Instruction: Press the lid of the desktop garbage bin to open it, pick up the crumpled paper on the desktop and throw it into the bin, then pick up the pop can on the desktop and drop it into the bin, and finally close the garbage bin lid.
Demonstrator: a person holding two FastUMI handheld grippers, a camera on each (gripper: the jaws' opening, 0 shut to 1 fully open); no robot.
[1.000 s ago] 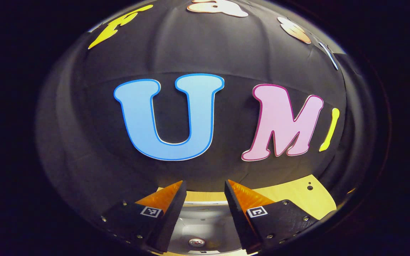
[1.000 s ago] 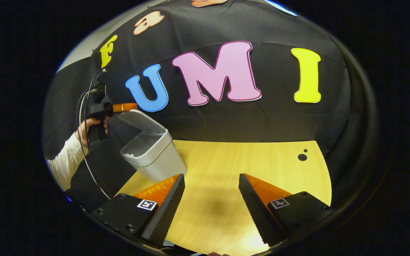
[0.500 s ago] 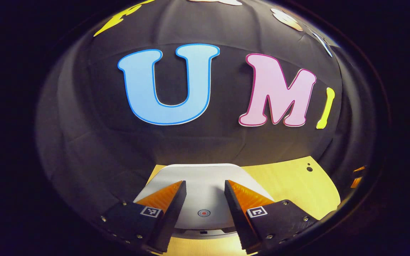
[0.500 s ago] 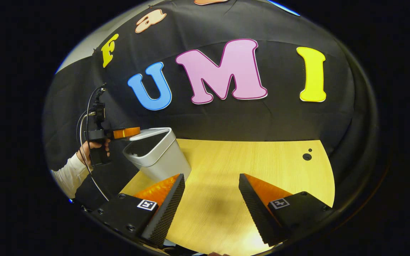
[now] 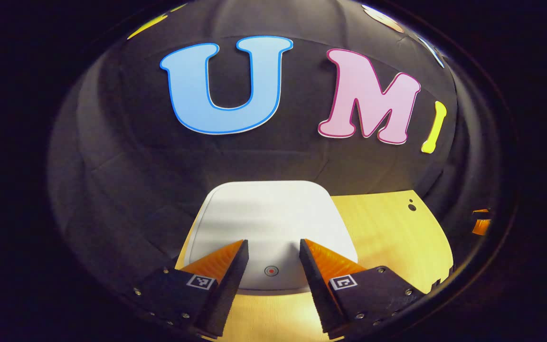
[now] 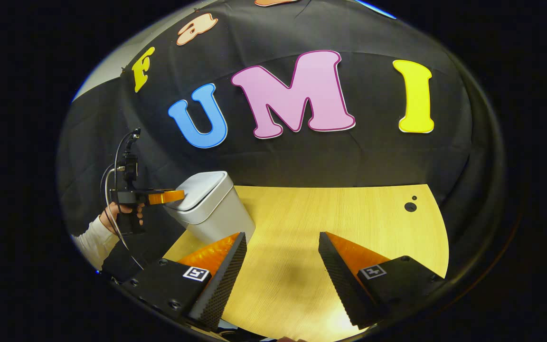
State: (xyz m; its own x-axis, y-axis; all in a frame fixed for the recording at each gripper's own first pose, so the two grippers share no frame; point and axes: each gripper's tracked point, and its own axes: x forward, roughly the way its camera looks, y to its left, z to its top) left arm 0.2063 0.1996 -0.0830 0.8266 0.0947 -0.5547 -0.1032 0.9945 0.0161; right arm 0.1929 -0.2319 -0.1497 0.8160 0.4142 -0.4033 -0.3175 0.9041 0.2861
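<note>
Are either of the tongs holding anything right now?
No. Left tongs stand open over the bin lid; right tongs are open above the table.

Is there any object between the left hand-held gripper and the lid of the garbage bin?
Nothing visible stands between them. The left hand-held gripper is open, directly over the front edge of the lid, which lies flat on the garbage bin.

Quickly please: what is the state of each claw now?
Left claw: open, holding nothing, over the bin lid.
Right claw: open, holding nothing, above the table.
</note>
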